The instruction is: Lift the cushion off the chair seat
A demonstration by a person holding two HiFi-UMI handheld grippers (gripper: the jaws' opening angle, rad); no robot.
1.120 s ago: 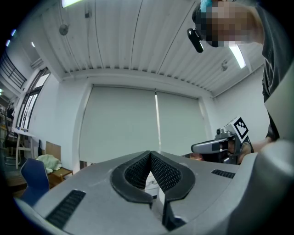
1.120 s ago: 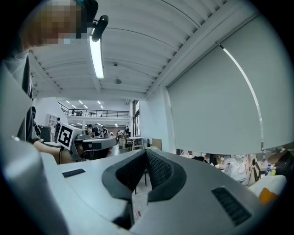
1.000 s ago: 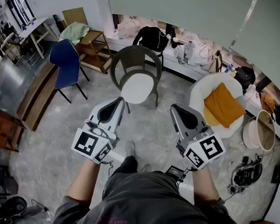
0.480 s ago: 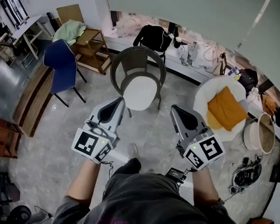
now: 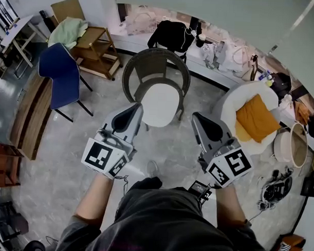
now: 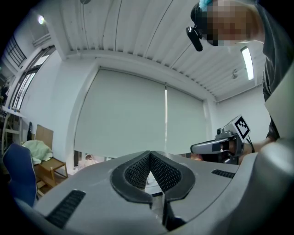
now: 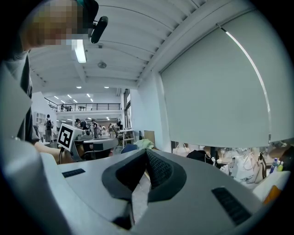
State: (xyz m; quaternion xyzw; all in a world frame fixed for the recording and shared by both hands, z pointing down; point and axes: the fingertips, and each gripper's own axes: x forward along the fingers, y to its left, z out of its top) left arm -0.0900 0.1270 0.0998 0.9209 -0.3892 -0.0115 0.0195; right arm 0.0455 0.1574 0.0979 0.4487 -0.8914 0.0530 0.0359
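Before the wicker chair (image 5: 129, 70), both pairs of jaws are pressed together, holding nothing: left gripper (image 5: 137, 107) toward the seat's front left, right gripper (image 5: 195, 116) off its front right; white cushion (image 5: 160, 102) lies on the chair's seat, untouched
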